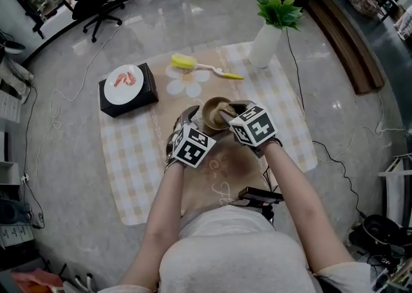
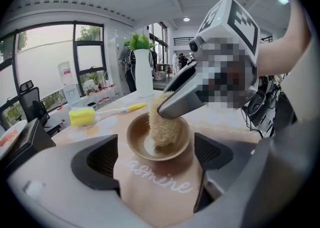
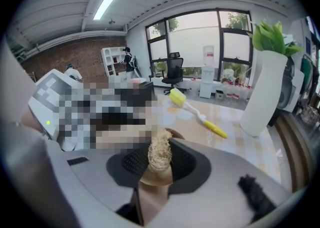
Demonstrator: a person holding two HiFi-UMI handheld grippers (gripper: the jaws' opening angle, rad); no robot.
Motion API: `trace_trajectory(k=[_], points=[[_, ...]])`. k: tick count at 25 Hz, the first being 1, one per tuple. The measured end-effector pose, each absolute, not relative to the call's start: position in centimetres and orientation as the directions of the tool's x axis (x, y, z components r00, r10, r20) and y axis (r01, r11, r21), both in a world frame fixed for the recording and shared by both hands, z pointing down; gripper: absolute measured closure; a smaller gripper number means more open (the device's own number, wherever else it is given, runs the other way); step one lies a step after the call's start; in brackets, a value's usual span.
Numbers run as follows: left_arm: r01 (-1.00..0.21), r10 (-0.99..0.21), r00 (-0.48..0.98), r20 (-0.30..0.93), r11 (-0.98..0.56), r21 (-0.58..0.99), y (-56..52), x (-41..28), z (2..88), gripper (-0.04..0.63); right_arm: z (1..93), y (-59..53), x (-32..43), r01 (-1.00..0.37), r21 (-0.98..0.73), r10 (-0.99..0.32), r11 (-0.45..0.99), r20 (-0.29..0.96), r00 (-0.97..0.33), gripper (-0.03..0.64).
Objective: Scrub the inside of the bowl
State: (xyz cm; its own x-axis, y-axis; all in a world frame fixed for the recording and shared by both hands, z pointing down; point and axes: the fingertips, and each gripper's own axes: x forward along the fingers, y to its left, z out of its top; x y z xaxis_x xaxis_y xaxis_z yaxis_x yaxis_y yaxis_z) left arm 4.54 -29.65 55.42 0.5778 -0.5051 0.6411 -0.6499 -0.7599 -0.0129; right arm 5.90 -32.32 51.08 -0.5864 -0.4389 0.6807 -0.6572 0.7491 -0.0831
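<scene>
The brown bowl (image 2: 136, 144) sits near the middle of the checked cloth (image 1: 129, 156) on the floor (image 1: 64, 40). The right gripper's (image 3: 159, 164) jaws pinch a loofah scrubber (image 2: 161, 122) that is pressed into the bowl. The left gripper's (image 2: 155, 164) jaws stand spread wide, flanking the bowl's near side without touching it

Bowl (image 2: 136, 144) logged as brown, paler tan inside. Loofah scrubber (image 2: 161, 122) straw-beige. Cloth (image 1: 129, 156) checked cream and white, with a tan centre panel carrying white lettering. Brush (image 1: 193, 65): yellow head, white handle, yellow tip. Vase (image 1: 264, 46) white; leaves (image 1: 280, 9) bright green. Box (image 1: 132, 107) black; plate (image 1: 112, 94) white with red-orange marks. Marker cubes (image 1: 192, 147) in black-and-white squares.
</scene>
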Motion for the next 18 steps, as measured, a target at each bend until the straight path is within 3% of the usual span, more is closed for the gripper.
trace_trajectory(k=[12, 18], points=[[-0.660, -0.557, 0.594, 0.580, -0.750, -0.044, -28.8, 4.7, 51.9, 0.121, 46.9, -31.2, 6.3, -0.675, -0.045, -0.517, 0.737, 0.606, -0.605, 0.515], [-0.677, -0.596, 0.598, 0.536, -0.733, -0.060, -28.2, 4.6, 49.7, 0.157, 44.4, -30.1, 6.7, -0.703, -0.034, -0.580, 0.710, 0.537, -0.612, 0.516]])
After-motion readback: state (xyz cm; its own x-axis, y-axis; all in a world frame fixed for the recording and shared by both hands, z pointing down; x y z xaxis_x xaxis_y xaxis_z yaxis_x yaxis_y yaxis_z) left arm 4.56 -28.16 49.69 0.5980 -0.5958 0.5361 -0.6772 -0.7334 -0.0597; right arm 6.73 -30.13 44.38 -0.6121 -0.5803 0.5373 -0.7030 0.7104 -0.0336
